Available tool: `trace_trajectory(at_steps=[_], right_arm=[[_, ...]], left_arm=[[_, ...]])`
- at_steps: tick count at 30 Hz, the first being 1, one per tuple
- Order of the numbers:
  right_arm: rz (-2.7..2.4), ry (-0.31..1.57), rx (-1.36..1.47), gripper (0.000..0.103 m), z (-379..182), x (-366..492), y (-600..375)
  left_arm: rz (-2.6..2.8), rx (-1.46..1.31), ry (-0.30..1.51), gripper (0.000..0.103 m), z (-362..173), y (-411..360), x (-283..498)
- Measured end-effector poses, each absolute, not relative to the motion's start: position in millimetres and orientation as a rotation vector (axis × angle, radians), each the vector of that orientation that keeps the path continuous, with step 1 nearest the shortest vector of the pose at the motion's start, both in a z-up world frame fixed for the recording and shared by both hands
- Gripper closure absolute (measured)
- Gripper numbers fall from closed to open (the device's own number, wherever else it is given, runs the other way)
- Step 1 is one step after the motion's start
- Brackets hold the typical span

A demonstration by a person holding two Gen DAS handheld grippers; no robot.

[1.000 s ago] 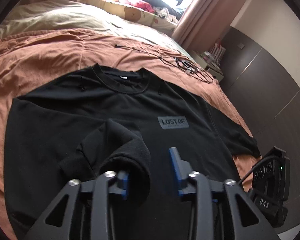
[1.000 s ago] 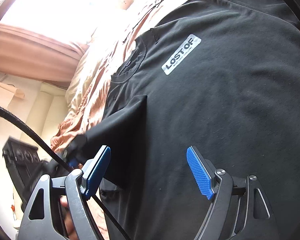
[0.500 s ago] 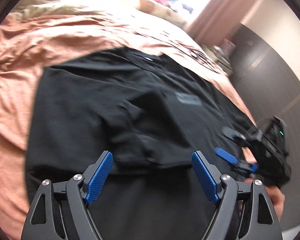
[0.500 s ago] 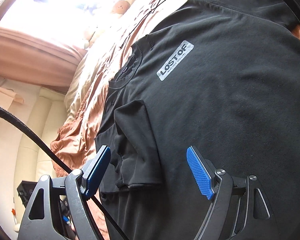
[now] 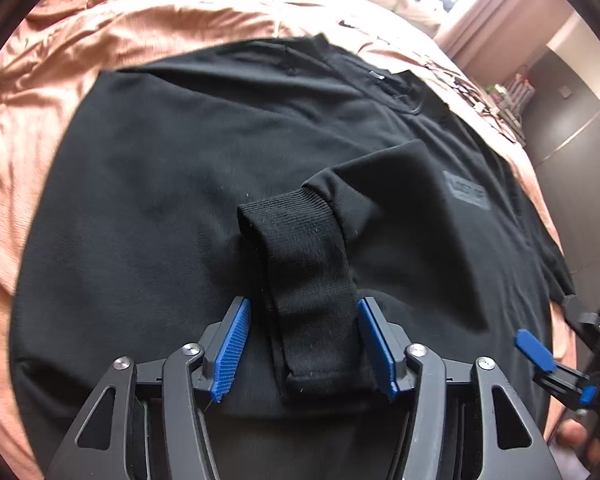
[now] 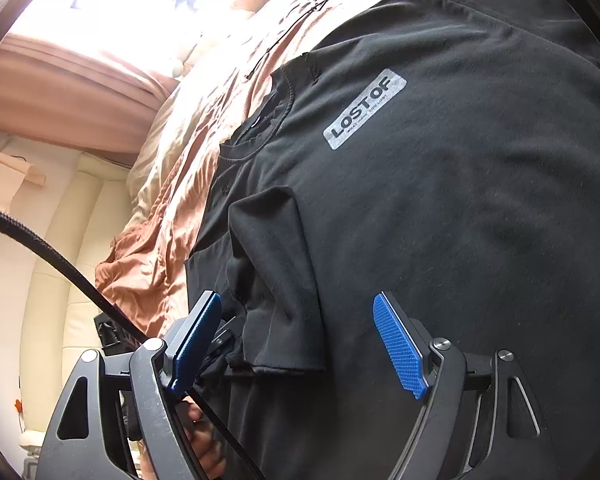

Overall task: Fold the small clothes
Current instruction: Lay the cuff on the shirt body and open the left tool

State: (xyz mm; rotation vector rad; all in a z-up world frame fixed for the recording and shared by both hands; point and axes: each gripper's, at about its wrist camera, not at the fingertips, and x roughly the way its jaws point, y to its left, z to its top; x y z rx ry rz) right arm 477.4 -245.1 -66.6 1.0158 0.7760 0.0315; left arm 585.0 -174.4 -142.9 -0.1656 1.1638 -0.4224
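Observation:
A black sweatshirt (image 5: 180, 168) with a grey "LOST OF" patch (image 6: 364, 110) lies face up on the bed. Its left sleeve is folded across the body, and the ribbed cuff (image 5: 304, 280) runs straight between the fingers of my left gripper (image 5: 303, 304). That gripper's jaws are closing around the cuff. The right pad (image 5: 374, 344) is at the cuff's edge, and a thin gap shows at the left pad (image 5: 232, 344). My right gripper (image 6: 298, 300) hovers open over the shirt's lower body, by the folded sleeve (image 6: 276, 264), with nothing pinched.
A rumpled peach sheet (image 5: 60, 80) covers the bed around the shirt. Thin black cables (image 6: 300, 12) lie on it beyond the collar. A dark wardrobe (image 5: 572, 128) stands on the right. A thick black cord (image 6: 60, 256) crosses the right wrist view, in front of a cream padded wall (image 6: 60, 280).
The left gripper let go of the bunched sleeve and opened wide. It then dropped closer to the shirt and narrowed around the cuff. The sleeve now lies flat. The right gripper stayed put.

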Motion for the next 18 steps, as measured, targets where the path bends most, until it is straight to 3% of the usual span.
trace_trajectory(at_steps=[2, 4, 18], right_arm=[[0.028, 0.767, 1.019, 0.026, -65.5, 475.5, -247.3], [0.025, 0.760, 1.027, 0.026, -65.0, 471.8, -249.7], [-0.068, 0.694, 1.080, 0.026, -59.2, 434.1, -275.6]], left_arm=[[-0.415, -0.150, 1.151, 0.080, -142.6, -180.9, 586.7], [-0.450, -0.157, 1.154, 0.091, -138.4, -188.2, 587.9], [-0.676, -0.149, 1.030, 0.093, -72.7, -274.4, 574.9]])
